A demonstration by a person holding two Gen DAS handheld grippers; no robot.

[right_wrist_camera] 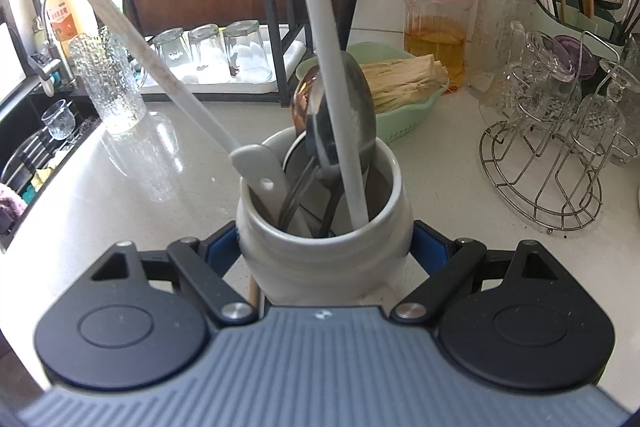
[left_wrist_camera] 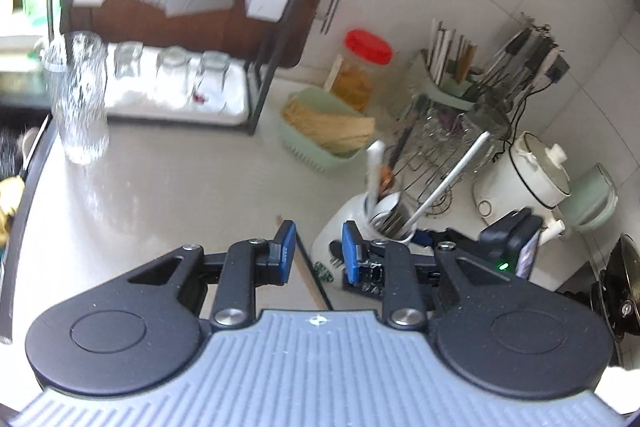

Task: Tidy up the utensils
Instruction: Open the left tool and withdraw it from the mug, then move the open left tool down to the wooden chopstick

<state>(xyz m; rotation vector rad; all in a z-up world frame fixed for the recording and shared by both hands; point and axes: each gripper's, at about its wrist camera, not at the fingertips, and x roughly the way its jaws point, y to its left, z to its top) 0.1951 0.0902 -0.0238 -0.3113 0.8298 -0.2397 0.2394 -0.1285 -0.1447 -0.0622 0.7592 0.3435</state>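
A white ceramic jar (right_wrist_camera: 324,239) stands on the pale counter, full of utensils: a white-handled spatula (right_wrist_camera: 160,67), a long white handle (right_wrist_camera: 324,39), metal spoons (right_wrist_camera: 344,107) and forks. My right gripper (right_wrist_camera: 326,247) is shut on the jar, its blue pads pressing on both sides. In the left wrist view the jar (left_wrist_camera: 340,231) sits just right of my left gripper (left_wrist_camera: 319,253). That gripper is open and hangs low over a thin pair of chopsticks (left_wrist_camera: 313,285) lying on the counter between its fingers; the pads do not touch them. The right gripper's black body (left_wrist_camera: 504,235) shows behind the jar.
A black dish rack (left_wrist_camera: 276,39) with upturned glasses stands at the back, a textured tumbler (left_wrist_camera: 80,99) to its left. A green basket (left_wrist_camera: 320,131) of straw-coloured sticks, a red-lidded jar (left_wrist_camera: 362,67), a wire glass stand (right_wrist_camera: 544,163) and a chopstick holder (right_wrist_camera: 568,7) line the wall. The sink (right_wrist_camera: 36,147) lies left.
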